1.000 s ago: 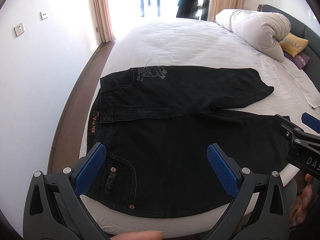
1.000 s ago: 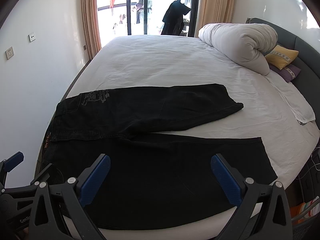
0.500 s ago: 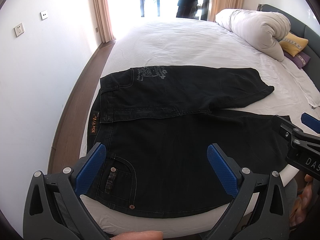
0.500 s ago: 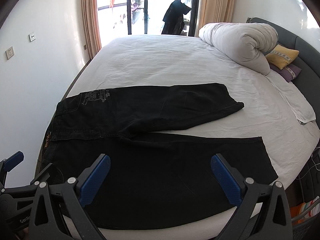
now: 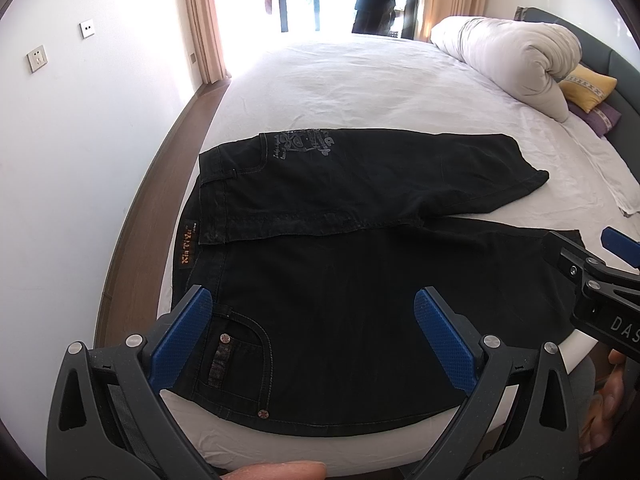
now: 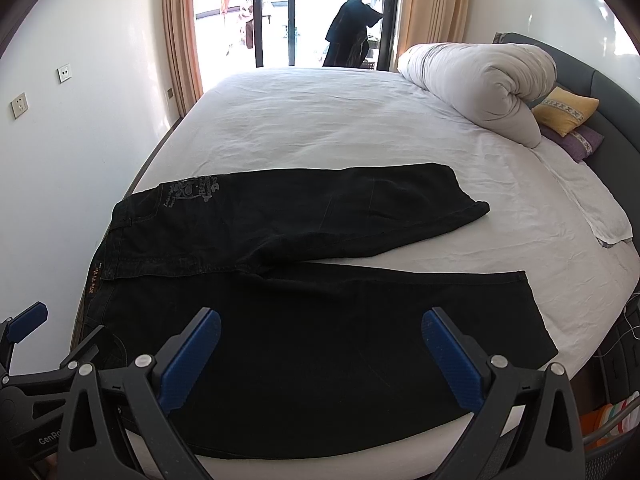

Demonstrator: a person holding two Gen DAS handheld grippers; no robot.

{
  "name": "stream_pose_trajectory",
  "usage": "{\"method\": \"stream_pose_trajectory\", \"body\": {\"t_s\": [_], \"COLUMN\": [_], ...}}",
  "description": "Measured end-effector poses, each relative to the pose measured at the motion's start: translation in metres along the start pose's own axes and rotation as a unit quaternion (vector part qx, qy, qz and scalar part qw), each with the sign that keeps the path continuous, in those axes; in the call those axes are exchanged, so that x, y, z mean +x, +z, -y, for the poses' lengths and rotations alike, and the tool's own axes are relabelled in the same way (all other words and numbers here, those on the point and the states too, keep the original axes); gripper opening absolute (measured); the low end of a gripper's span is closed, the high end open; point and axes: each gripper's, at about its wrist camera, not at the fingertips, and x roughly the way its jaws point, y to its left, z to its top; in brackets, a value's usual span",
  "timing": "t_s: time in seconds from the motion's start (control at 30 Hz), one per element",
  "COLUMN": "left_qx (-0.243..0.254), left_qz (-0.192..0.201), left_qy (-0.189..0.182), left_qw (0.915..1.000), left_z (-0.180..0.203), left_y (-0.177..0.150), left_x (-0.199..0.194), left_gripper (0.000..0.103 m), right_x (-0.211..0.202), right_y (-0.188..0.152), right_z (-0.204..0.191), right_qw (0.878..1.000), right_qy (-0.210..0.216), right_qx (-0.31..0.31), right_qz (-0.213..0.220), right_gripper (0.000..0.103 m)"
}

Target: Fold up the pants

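Black jeans [image 5: 340,272] lie spread flat on the white bed [image 5: 360,80], waistband to the left, both legs running right; they also show in the right wrist view [image 6: 320,320]. The far leg angles away from the near one. My left gripper [image 5: 312,340] is open and empty, held above the waist and pocket end near the bed's front edge. My right gripper [image 6: 320,356] is open and empty, held above the near leg. The right gripper also shows at the right edge of the left wrist view [image 5: 600,280].
A rolled white duvet [image 6: 480,80] and yellow [image 6: 564,110] and purple [image 6: 580,142] cushions sit at the back right by the dark headboard. A folded white cloth [image 6: 592,204] lies on the bed's right side. A white wall [image 5: 60,160] runs close along the left.
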Motion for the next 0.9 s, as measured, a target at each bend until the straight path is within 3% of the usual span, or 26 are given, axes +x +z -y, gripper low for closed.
{"method": "stream_pose_trajectory", "body": {"t_s": [0.23,0.4,0.47,0.5,0.57,0.7,0.9], "left_qx": [0.006,0.032,0.044,0.057,0.085,0.128,0.191], "left_qz": [-0.004,0.013,0.016,0.000,-0.027,-0.049,-0.112], "left_qy": [-0.014,-0.013,-0.040,-0.053,-0.039,-0.051,-0.088], "left_qw": [0.9999,0.9993,0.9981,0.9970,0.9952,0.9892,0.9712], "left_z": [-0.014,-0.044,-0.058,-0.065,-0.072,-0.087,-0.086], "left_y": [0.008,0.055,0.082,0.097,0.124,0.173,0.228], "left_x": [0.027,0.068,0.089,0.104,0.133,0.186,0.265], "left_gripper": [0.103,0.103,0.103,0.103,0.103,0.103,0.103], "right_x": [0.022,0.056,0.073,0.082,0.099,0.136,0.198], "right_y": [0.007,0.036,0.054,0.065,0.083,0.113,0.149], "right_z": [0.013,0.031,0.041,0.046,0.052,0.052,0.043], "right_qw": [1.000,0.994,0.992,0.990,0.986,0.975,0.953], "right_qy": [0.020,0.093,0.110,0.122,0.143,0.168,0.195], "right_qx": [-0.014,-0.052,-0.063,-0.069,-0.084,-0.144,-0.227], "right_qz": [-0.010,-0.012,-0.012,-0.011,-0.010,-0.009,-0.038], "right_gripper": [0.103,0.103,0.103,0.103,0.103,0.103,0.083]}}
